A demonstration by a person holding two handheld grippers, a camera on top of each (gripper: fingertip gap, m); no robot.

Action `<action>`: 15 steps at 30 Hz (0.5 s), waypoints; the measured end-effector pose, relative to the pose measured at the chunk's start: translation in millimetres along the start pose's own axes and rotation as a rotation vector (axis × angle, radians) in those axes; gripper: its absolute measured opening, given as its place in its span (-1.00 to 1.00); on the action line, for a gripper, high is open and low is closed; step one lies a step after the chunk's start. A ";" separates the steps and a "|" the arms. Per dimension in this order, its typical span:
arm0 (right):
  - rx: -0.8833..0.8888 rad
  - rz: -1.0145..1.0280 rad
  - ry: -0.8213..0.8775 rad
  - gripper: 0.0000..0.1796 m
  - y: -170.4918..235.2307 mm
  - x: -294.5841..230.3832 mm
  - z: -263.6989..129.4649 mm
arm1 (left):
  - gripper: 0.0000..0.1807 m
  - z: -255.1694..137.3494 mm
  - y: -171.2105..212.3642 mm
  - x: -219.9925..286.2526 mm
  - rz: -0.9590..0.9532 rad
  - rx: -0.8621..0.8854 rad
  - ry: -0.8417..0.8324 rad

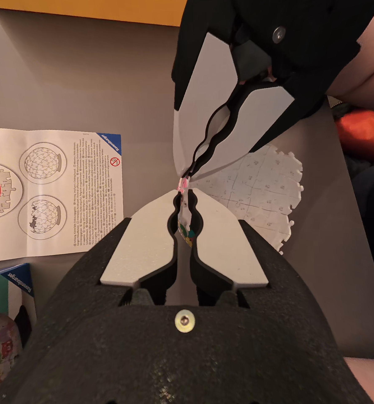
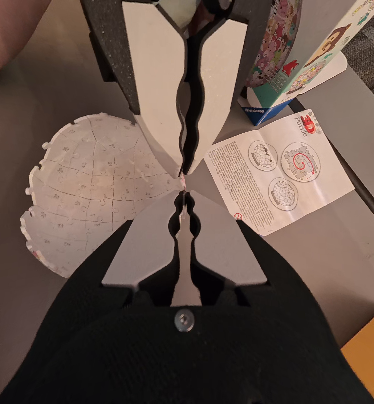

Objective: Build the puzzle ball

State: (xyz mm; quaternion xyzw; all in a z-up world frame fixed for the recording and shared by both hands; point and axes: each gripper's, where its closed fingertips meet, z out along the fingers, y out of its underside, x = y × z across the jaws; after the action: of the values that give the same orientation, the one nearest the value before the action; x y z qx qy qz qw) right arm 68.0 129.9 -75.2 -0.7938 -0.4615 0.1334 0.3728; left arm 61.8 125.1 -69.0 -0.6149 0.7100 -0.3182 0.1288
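Observation:
A half-built puzzle ball shell lies on the grey table with its white numbered inside showing, in the left wrist view (image 1: 260,192) and in the right wrist view (image 2: 83,188). My left gripper (image 1: 182,192) is shut on the shell's rim, whose coloured outer side shows between the fingers. It comes in from the top of the right wrist view (image 2: 182,171). My right gripper (image 2: 184,193) is shut on a small puzzle piece (image 1: 184,182) with pink print, held tip to tip against the left gripper at the rim. It enters from the top of the left wrist view (image 1: 189,172).
An unfolded instruction leaflet (image 1: 50,192) (image 2: 278,175) lies flat beside the shell. The puzzle box (image 1: 7,317) (image 2: 291,65) stands past the leaflet. A yellow board (image 1: 83,11) (image 2: 367,349) lies at the table's side. A person's arm (image 1: 367,72) is behind the right gripper. Only a small space, under 4 cm, lies between the two pairs of fingers.

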 end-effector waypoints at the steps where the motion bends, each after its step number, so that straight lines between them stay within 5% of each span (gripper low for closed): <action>1: 0.001 0.000 0.001 -0.96 -0.1 -0.2 0.2 | -0.93 0.1 0.2 0.3 -0.003 0.001 0.004; 15: 0.013 -0.115 -0.054 -0.78 -5.9 -8.2 7.5 | -0.78 -15.1 6.5 3.8 -0.119 0.077 0.154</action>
State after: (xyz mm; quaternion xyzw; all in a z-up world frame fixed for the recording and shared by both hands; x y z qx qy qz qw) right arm 55.7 128.3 -77.2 -0.7596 -0.5157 0.1361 0.3722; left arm 47.1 126.2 -60.6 -0.6242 0.6674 -0.3987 0.0780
